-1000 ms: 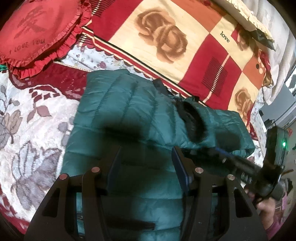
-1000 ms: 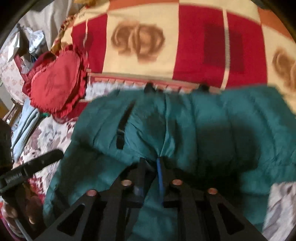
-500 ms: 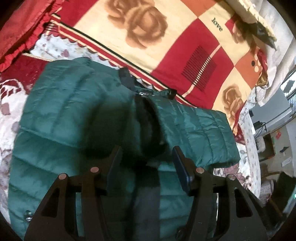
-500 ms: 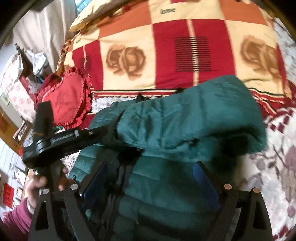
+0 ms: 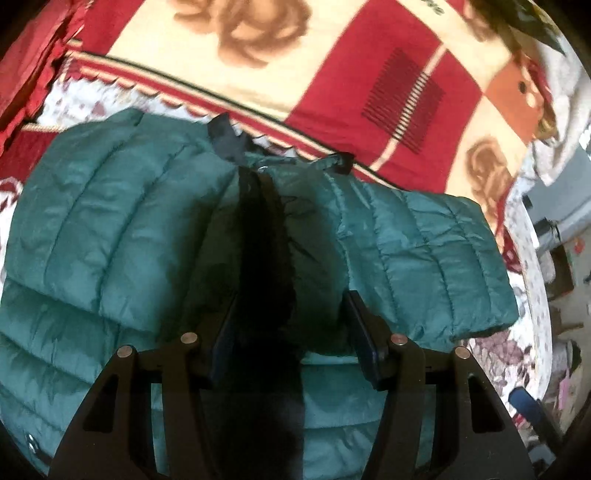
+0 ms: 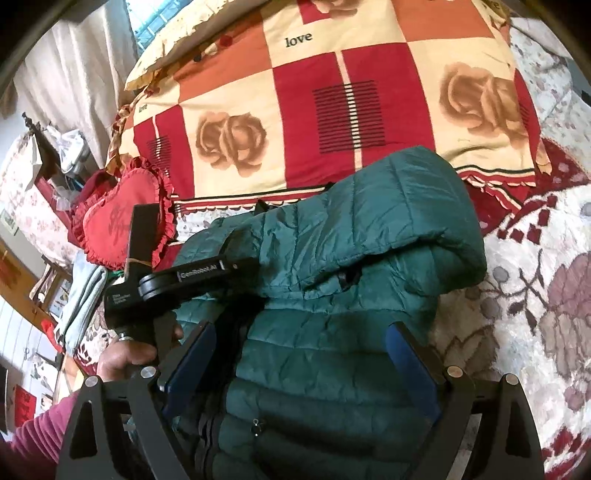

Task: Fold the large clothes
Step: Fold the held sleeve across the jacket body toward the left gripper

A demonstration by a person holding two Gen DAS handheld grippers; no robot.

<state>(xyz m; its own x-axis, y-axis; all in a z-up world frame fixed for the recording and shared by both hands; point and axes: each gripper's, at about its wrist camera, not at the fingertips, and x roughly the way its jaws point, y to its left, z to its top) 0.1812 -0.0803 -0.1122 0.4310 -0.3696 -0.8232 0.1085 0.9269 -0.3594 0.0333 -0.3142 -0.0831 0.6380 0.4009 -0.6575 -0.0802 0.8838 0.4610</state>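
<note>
Left wrist view: jacket, dark zip strip lengthwise between closing left claw, ungripped; right claw open.

Bed under floral cover; red-cream rose blanket across it; heart cushion left; pale curtain, daylit window behind.

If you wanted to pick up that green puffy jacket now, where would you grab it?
Probably the folded sleeve's free cuff edge on the green jacket, approached from the near side: it lifts off the body, giving the open right gripper something thin to pinch.
</note>
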